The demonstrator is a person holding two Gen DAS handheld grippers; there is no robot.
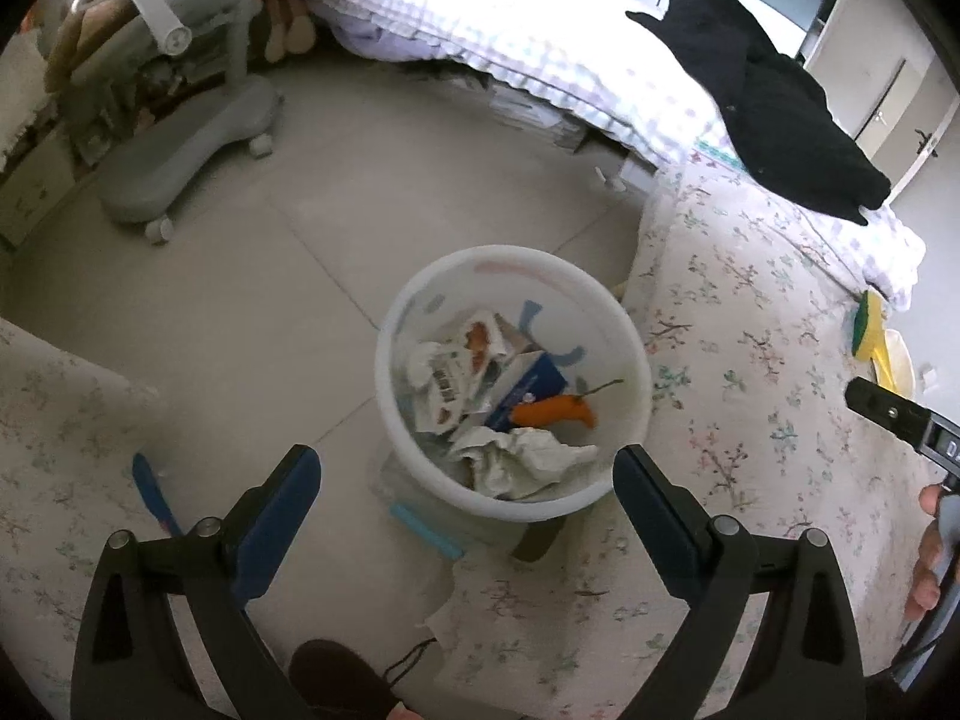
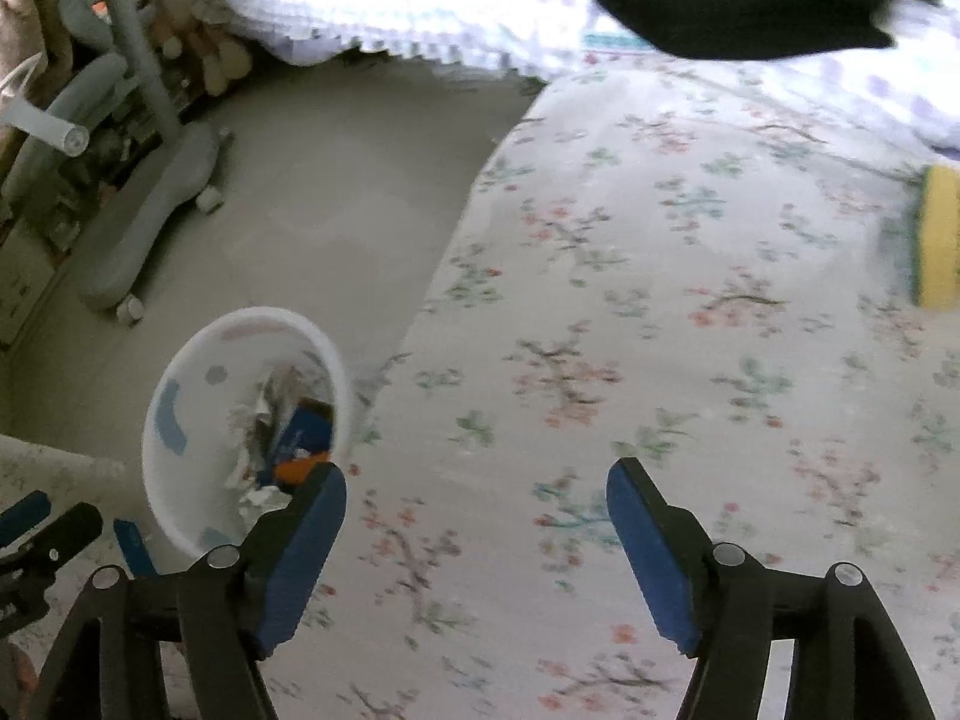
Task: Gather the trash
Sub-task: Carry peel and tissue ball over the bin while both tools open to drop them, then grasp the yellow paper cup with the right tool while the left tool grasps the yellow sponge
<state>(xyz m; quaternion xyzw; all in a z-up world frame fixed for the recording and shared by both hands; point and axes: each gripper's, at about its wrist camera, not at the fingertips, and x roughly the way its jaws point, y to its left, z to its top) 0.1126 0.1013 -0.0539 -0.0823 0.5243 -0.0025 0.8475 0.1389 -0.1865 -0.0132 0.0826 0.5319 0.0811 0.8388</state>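
Observation:
A white trash bin (image 1: 414, 312) stands on the floor beside the bed; it also shows in the right wrist view (image 2: 180, 372). It holds crumpled paper (image 1: 528, 462), a torn wrapper (image 1: 456, 372), a blue box (image 1: 528, 384) and an orange carrot-shaped piece (image 1: 555, 411). My left gripper (image 1: 465, 474) is open and empty just above the bin's near rim. My right gripper (image 2: 477, 486) is open and empty over the floral bedsheet (image 2: 660, 300). A yellow-green sponge (image 2: 939, 240) lies on the sheet at far right, and shows in the left wrist view (image 1: 867, 324).
A black garment (image 1: 774, 96) lies on the bed. A grey wheeled chair base (image 1: 180, 150) stands on the tiled floor at left. A light blue strip (image 1: 426, 531) and a blue item (image 1: 153, 495) lie on the floor near the bin.

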